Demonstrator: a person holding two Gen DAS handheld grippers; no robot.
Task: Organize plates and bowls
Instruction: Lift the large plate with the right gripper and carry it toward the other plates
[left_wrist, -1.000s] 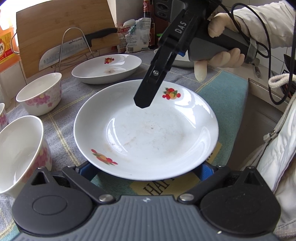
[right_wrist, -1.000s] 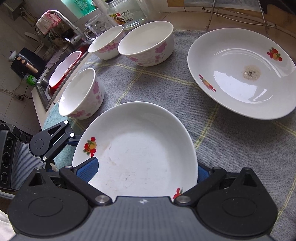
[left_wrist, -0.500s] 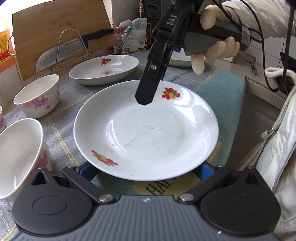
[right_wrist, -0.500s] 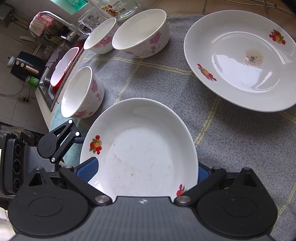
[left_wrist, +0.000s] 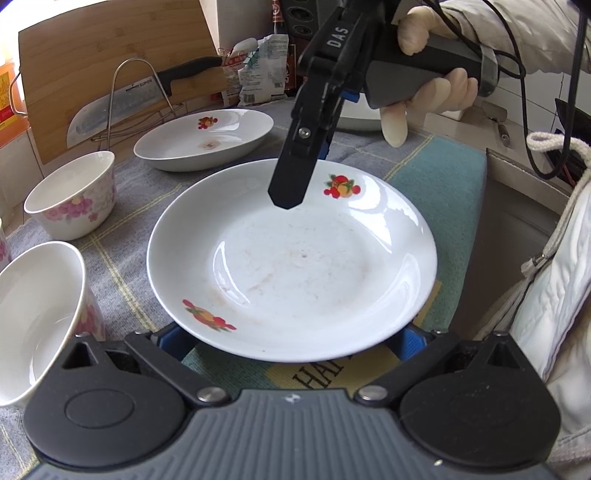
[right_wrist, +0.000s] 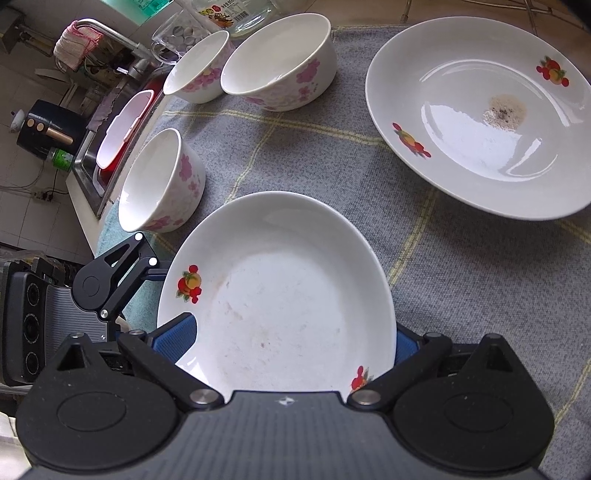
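- The left gripper (left_wrist: 291, 339) has its jaws spread wide. Its two blue pads (left_wrist: 410, 338) peek out from under the near rim of the fruit-print plate (left_wrist: 295, 258), one at each side. The left wrist view does not show whether they press on the rim.
- The right gripper (right_wrist: 291, 338) is also spread wide, and the plate (right_wrist: 280, 295) fills the whole gap between its blue pads (right_wrist: 177, 332). One pad lies over the plate's rim and the other sits just behind the opposite rim. A firm grip cannot be told.
- From the left wrist camera, the right gripper (left_wrist: 288, 184) slants down over the far side of the plate, its black finger tip just inside the rim by the fruit print. A gloved hand (left_wrist: 436, 85) holds its handle.
- The two grippers face each other across the plate, on opposite rims.
- The plate is over the join of the grey checked cloth (right_wrist: 461, 295) and a teal mat (left_wrist: 443, 184).
- A floral bowl (right_wrist: 162, 184) stands close beside the plate, nearly touching its rim. Two more bowls (right_wrist: 277, 62) stand farther off, touching each other.
- A second plate (right_wrist: 476, 122) with a brown stain at its centre lies apart from the first, with bare cloth between them.
- On the side away from the bowls the mat ends at the counter edge (left_wrist: 517, 177), near the plate.
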